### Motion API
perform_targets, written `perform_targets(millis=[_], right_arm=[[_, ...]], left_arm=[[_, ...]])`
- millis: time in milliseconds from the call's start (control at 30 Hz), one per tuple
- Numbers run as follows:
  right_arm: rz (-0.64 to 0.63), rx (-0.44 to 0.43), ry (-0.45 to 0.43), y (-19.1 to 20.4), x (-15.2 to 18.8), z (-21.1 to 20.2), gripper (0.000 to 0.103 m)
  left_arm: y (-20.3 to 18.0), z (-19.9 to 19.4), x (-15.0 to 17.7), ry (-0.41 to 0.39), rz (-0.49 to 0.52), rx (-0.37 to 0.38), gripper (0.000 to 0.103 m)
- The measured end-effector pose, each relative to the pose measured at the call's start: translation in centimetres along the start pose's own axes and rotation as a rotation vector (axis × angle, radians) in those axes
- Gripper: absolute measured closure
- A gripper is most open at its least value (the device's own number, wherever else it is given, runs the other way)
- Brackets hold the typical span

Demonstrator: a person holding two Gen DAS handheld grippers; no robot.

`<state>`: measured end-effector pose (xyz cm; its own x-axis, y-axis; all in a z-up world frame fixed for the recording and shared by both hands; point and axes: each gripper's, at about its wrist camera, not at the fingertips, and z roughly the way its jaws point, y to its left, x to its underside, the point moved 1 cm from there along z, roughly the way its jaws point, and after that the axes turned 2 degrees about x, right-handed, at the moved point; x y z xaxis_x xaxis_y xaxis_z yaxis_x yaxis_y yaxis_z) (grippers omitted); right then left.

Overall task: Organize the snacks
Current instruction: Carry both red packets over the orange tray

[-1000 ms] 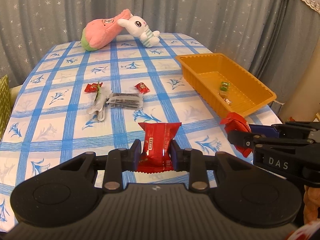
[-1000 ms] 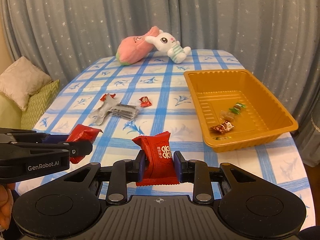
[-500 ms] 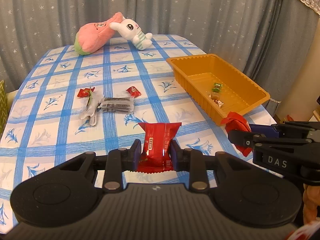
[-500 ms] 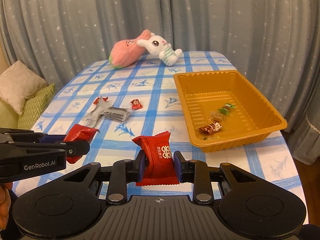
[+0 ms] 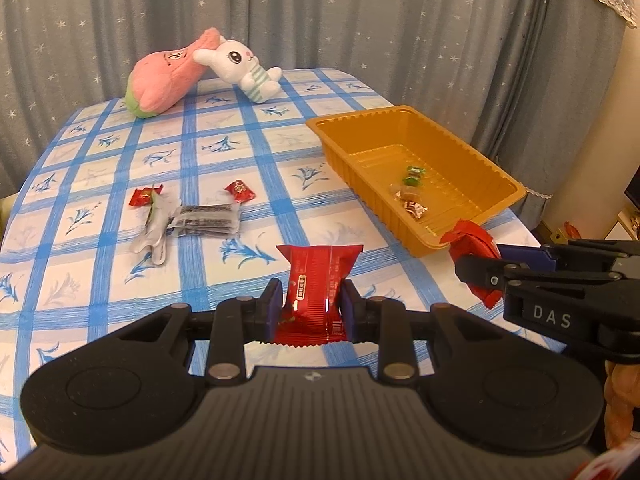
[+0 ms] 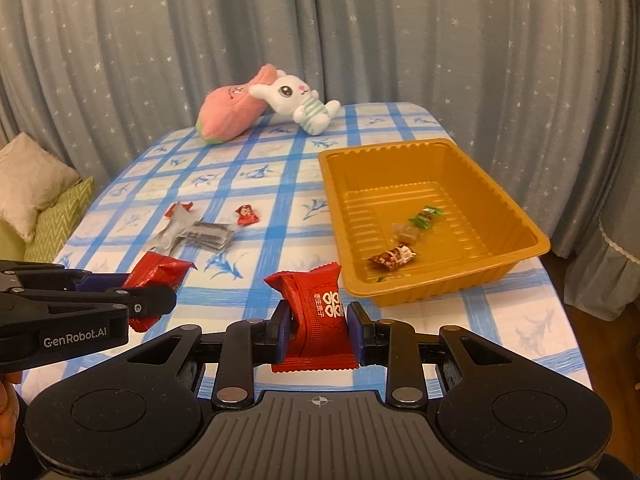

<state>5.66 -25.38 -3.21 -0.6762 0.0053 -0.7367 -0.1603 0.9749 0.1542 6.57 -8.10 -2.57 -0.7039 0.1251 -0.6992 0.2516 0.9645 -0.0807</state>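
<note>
On the blue-checked tablecloth (image 6: 280,216), the ribbed orange plastic tray (image 6: 516,256) sat at the right, holding three small wrapped candies. Each gripper was clenched on a red foil snack packet, the left gripper (image 5: 308,308) on one (image 5: 318,280), the right gripper (image 6: 318,332) on another (image 6: 320,300). Both packets were best carried over the tray's near rim before release, right one first, so the grippers stayed apart.

Place: a lived-in home room, looking like a living or dining corner
Table (image 5: 224,148): wearing a blue-checked floral cloth
Curtains (image 6: 440,40): grey, star-printed, hanging behind the table
Soft toys: a plush rabbit (image 5: 244,66) leaning on a pink plush (image 5: 164,76) at the far edge
Cushions (image 6: 28,180): lying at the left, one beige, one green-patterned
</note>
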Motion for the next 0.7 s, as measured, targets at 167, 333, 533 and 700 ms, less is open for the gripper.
perform_targets(millis=[167,333,533,700], right_arm=[[0.017,0.019,-0.009,-1.2,-0.3,-0.2,0.073],[0.032,0.044,-0.018,-2.5,-0.6,-0.3,0.073],[0.058,0.074,-0.028,-4.5,-1.0,-0.4,0.073],[0.073,0.1,-0.035,-6.0,-1.6,-0.3,0.073]], left_arm=[[-1.0,0.6,-0.5,0.001,0.015,0.013,0.075],[-2.2,1.4,-1.1,0.002,0.03,0.033,0.076],[-3.9,2.5,-2.2,-0.003,0.052,0.057,0.075],[-5.2,3.4,-3.4,-0.01,0.064,0.079,0.075]])
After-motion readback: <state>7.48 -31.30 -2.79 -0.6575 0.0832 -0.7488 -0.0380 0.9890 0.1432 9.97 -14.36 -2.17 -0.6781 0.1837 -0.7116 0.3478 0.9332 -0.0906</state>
